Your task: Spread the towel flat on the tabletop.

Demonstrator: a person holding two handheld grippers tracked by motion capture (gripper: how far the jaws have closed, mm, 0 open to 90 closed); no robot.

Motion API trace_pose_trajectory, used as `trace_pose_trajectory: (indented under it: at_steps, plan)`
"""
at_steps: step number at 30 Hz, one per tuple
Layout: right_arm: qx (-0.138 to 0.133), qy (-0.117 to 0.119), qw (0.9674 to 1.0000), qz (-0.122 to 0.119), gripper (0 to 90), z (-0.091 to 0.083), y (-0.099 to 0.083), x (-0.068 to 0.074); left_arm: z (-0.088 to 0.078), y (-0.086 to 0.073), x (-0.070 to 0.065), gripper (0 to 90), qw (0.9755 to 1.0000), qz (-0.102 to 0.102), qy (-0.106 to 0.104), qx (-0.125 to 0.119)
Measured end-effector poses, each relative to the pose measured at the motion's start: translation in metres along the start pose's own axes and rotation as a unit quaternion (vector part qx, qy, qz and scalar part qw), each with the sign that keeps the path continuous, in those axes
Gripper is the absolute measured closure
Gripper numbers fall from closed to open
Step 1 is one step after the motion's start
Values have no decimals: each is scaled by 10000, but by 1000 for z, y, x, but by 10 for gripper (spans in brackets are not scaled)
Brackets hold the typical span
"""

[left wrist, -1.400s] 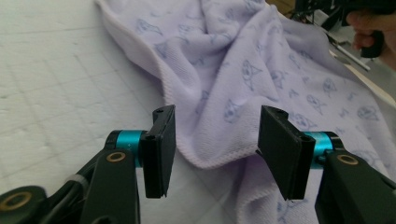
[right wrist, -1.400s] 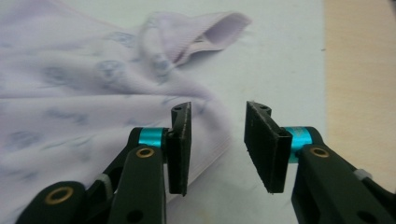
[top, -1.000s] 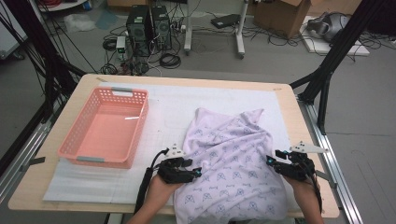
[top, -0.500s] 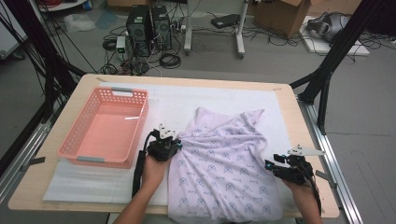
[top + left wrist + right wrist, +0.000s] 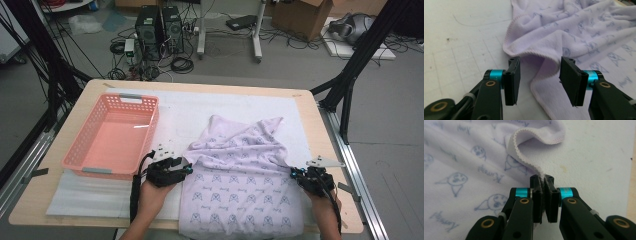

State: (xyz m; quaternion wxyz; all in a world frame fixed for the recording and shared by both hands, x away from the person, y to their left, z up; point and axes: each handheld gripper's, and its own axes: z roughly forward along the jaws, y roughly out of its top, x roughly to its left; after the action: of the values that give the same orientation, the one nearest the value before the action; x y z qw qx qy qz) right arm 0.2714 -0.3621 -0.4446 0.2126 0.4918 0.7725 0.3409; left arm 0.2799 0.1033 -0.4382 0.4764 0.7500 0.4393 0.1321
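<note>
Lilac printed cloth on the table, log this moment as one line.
right gripper: just closed on lilac printed cloth edge | left gripper: just opened, cloth edge between jaws, unpinched | pink plastic basket: empty

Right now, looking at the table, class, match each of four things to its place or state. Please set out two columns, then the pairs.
Things:
1. left gripper
2. right gripper
3. pink basket
4. lilac cloth

States:
A. empty, at the table's left
B. jaws apart over the cloth's edge
C. spread out, printed with small faces
D. jaws pinching the cloth's hem

Pairs: 1-B, 2-D, 3-A, 4-C
</note>
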Motion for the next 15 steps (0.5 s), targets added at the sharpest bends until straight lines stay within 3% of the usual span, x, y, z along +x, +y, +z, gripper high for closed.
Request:
trace_pose_trajectory:
  at_steps: [2, 4, 7, 11, 13, 14, 15]
  plan:
    - [-51, 33, 10000, -20, 675, -4, -1, 2, -6, -6, 0, 504, 9999, 6, -149, -23]
    - [-148, 242, 9996, 91, 605, -11, -3, 1, -9, -10, -1, 482, 9997, -8, -264, 7]
    - [-199, 347, 9991, 164, 530, -20, -8, 1, -10, -18, -5, 465, 9993, -16, -335, 139]
    - [-86, 507, 9986, 125, 483, -30, -19, 2, -6, -24, -11, 463, 9977, 3, -487, 468]
    - [-7, 588, 9982, 86, 487, -34, -24, 4, -6, -26, -17, 478, 9976, 195, -449, 494]
    - [74, 602, 9982, -3, 521, -35, -27, 5, -6, -27, -20, 542, 9976, 313, -360, 503]
    - [185, 577, 9981, -75, 560, -35, -30, 7, -7, -29, -25, 655, 9977, 452, -133, 491]
